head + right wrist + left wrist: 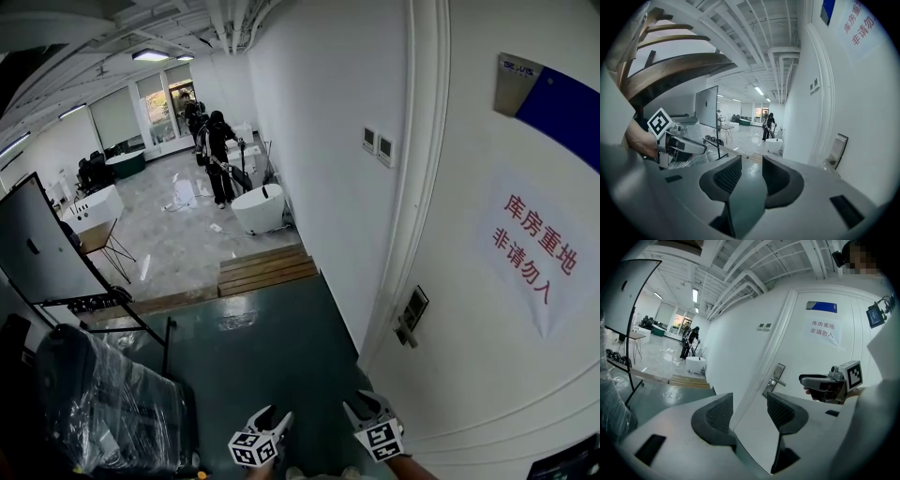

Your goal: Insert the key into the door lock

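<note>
Hovering over dark green floor (272, 347), left gripper (274, 415) and right gripper (361, 403) gape, both empty. White door's lock (411, 314) sits at one o'clock.

Head camera sits high, tipped steeply down the white door (469, 375) toward its silver lock plate (411, 314), not close. Left gripper camera rides low, aimed up at that plate. Right gripper camera looks along the white wall (806, 117), plate near its right edge. All three share the plate and a distant person in black (217, 155).
</note>
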`<state>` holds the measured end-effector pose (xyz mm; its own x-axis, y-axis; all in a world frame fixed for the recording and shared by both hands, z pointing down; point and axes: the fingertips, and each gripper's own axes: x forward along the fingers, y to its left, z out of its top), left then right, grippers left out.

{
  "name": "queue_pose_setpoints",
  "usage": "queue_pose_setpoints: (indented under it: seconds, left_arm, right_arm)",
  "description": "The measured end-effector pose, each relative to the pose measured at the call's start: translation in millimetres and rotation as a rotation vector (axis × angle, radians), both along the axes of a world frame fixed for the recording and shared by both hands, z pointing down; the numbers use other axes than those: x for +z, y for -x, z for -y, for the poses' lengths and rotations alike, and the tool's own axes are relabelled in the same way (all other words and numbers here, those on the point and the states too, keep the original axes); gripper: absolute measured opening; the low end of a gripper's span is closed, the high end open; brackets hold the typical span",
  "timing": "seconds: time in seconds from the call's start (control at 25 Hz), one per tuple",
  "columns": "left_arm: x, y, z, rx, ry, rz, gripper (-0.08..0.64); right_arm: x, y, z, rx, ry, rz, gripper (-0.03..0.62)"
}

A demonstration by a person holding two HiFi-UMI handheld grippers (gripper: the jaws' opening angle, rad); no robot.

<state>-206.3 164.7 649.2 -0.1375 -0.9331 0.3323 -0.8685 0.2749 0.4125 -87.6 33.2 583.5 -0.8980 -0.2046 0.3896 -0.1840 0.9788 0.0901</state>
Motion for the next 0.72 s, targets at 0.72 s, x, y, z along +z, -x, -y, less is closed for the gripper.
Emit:
queue_pose_setpoints:
  seconds: [0.72]
  left_arm:
    - [3.3,-4.1,-1.0,0.018,0.001,-0.013,0.245]
  right_arm:
    - [-7.6,-2.5,0.0,0.019,-0.022,-0.016,0.147]
